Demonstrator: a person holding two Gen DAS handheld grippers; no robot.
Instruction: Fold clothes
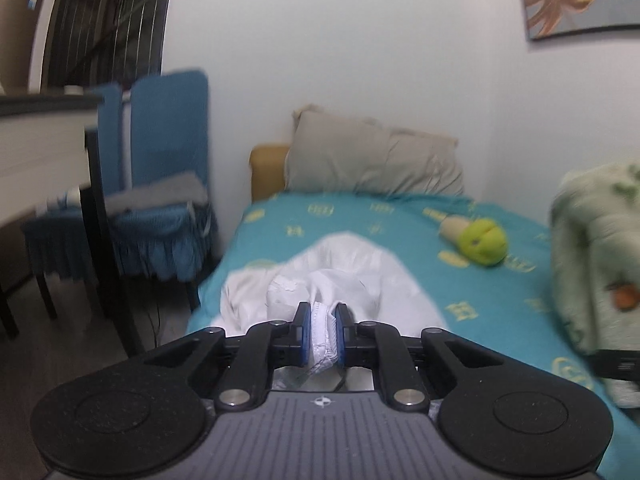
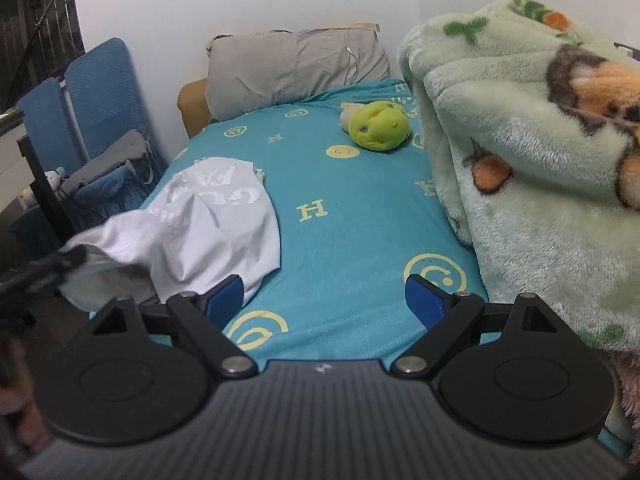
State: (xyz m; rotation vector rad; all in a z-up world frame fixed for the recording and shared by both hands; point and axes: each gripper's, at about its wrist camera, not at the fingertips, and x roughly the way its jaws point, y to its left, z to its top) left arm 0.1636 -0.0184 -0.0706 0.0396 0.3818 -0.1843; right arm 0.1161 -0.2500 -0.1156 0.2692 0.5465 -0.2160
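Observation:
A white garment lies bunched on the teal bed sheet. My left gripper is shut on a hemmed edge of it and lifts that edge off the bed. In the right wrist view the white garment drapes from the bed's left side toward the left gripper, which shows blurred at the left edge. Faint lettering shows through the cloth. My right gripper is open and empty, low over the teal sheet, just right of the garment.
A grey pillow lies at the bed's head. A green plush toy sits on the sheet. A pale green fleece blanket is piled along the right. A blue chair and dark table stand left of the bed.

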